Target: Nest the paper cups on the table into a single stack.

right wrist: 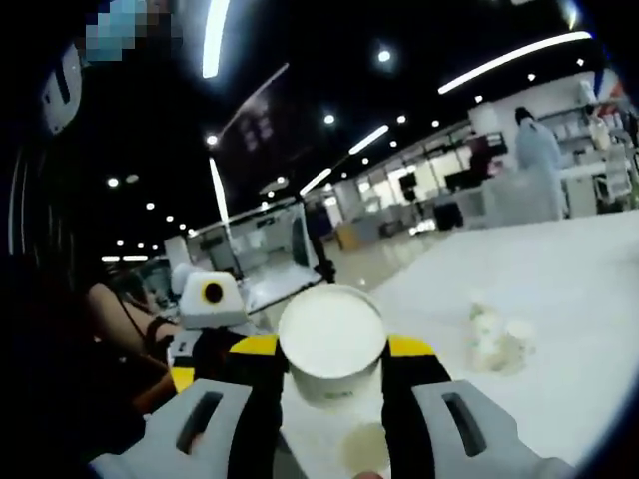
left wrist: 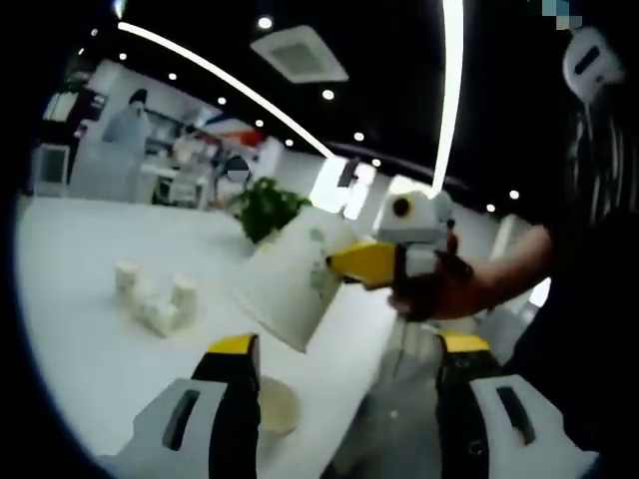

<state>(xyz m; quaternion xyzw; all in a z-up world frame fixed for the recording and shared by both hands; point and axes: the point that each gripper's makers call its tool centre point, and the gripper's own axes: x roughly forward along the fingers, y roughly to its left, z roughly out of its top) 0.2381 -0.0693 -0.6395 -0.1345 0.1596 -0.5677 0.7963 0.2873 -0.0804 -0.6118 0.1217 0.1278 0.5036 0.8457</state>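
1. My right tongs (right wrist: 331, 371) clamp a white paper cup (right wrist: 330, 344) off the bench (right wrist: 559, 299); in the left gripper view that cup (left wrist: 295, 282) hangs tilted.
2. A second cup (left wrist: 275, 403) sits at the bench's near edge, between my left tongs (left wrist: 349, 374), which stand wide with nothing in them.
3. Small cups (left wrist: 155, 297) cluster farther in on the bench.
4. A green plant (left wrist: 266, 208) stands toward the far edge.
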